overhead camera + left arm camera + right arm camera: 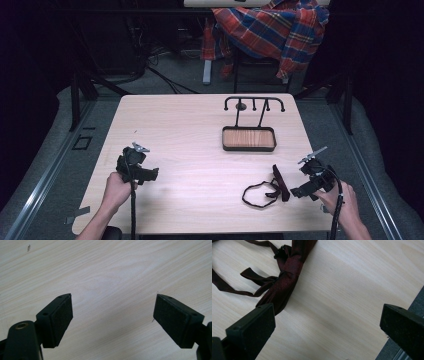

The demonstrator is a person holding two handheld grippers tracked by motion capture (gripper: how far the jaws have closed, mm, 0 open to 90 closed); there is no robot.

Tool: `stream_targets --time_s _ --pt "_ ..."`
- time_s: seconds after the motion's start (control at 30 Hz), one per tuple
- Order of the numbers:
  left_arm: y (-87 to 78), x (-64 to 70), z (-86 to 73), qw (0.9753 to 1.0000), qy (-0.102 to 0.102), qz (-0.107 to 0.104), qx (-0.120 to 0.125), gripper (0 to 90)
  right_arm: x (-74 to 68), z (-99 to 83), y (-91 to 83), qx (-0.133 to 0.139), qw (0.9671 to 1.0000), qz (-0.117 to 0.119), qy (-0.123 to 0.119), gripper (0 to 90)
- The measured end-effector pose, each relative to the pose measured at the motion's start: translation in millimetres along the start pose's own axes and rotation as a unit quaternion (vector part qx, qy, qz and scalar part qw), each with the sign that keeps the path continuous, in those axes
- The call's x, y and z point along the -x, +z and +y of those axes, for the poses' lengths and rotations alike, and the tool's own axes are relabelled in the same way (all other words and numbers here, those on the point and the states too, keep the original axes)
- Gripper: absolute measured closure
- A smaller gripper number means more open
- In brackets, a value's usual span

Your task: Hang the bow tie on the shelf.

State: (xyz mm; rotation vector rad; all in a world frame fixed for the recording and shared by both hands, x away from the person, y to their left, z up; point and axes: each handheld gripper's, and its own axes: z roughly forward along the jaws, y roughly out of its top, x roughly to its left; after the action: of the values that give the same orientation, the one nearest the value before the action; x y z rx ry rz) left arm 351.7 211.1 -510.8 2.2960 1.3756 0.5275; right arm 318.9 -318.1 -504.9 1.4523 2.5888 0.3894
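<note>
A dark red bow tie (280,182) with a thin looped strap (255,194) lies on the wooden table (200,150) near its front right. In the right gripper view the bow tie (287,277) stretches from the top centre down to just beside one jaw. My right gripper (300,191) stands open a little to the right of it, nothing between its fingers (254,327). At the front left, my left gripper (149,174) is open over bare wood, its pads (61,317) spread wide apart.
A black stand with hooks on a crossbar (254,102) rises from a wooden-bottomed tray (248,138) at the table's back right. A plaid shirt (272,27) hangs over a chair beyond the table. The table's right edge (404,305) runs close to my right gripper.
</note>
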Motion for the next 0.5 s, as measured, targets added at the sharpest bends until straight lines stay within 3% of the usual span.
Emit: stream_targets --time_s 0.2,0.4,0.43,0.5 --pt "-0.4 1.2 0.1 1.0000 0.005 -0.005 0.002 16.3 4.8 -0.8 -2.3 0.023 0.9995 0.022 -0.004 0.0" --pt "0.0 -3.9 -3.9 1.0000 -0.004 -0.002 0.000 16.3 3.8 3.9 2.3 0.049 0.9981 0.038 0.003 0.0" --pt "0.5 -4.6 -3.5 1.0000 -0.005 0.000 -0.001 16.3 5.1 6.5 2.4 0.037 0.9984 0.040 -0.013 0.0" --pt "2.1 -4.9 -1.9 1.0000 -0.008 0.000 -0.001 16.3 3.9 10.3 5.7 0.043 0.9977 0.047 -0.023 0.0"
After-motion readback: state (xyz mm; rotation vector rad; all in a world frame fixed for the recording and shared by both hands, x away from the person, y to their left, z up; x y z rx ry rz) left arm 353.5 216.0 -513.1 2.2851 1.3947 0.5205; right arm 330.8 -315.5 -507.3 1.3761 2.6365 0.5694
